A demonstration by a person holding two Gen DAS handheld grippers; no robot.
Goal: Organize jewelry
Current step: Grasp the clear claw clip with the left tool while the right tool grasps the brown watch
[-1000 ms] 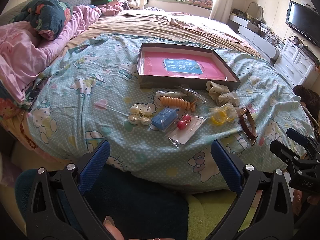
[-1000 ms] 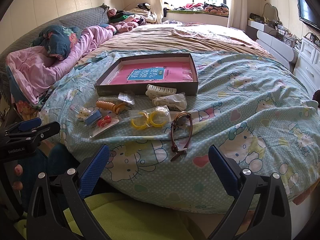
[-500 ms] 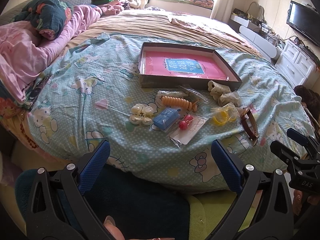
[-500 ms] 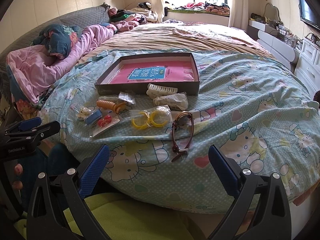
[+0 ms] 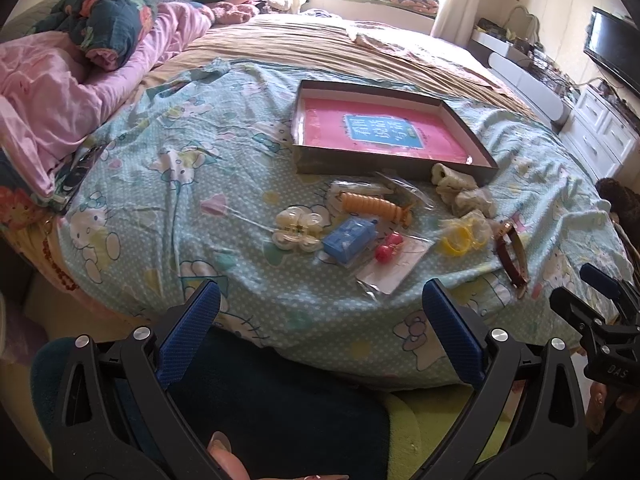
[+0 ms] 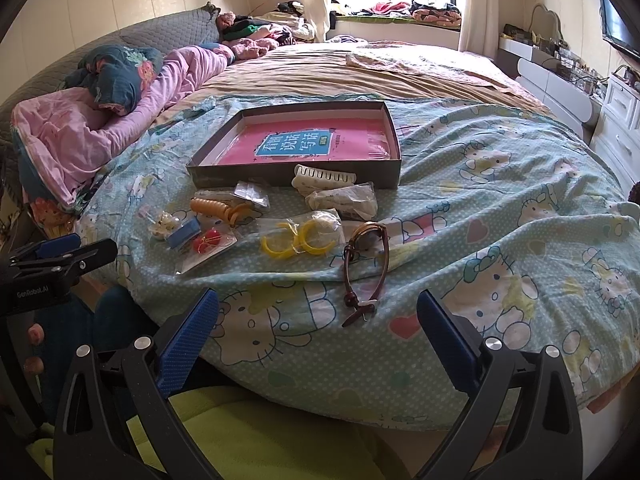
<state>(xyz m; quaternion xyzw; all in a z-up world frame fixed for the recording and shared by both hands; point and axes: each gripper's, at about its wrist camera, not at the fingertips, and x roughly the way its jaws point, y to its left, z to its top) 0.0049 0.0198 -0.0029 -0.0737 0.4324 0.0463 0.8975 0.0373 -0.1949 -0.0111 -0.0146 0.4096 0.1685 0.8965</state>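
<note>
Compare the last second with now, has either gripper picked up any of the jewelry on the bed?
No. Both cameras crept slightly toward the bed, but nothing was taken hold of. The left gripper and right gripper stay open and empty, short of the items. The brown watch, yellow hoops and box lie where they were.

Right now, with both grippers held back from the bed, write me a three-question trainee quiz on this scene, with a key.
1. True or false: the box already holds a piece of jewelry.
2. Which item lies nearest the right gripper? A) brown watch B) orange hair clip C) blue box
3. Fill in: the yellow hoops sit inside a clear plastic ____.

Key
1. False: only a pink booklet lies in it.
2. A.
3. Bag.

Note: the left gripper and the right are both open and empty.
</note>
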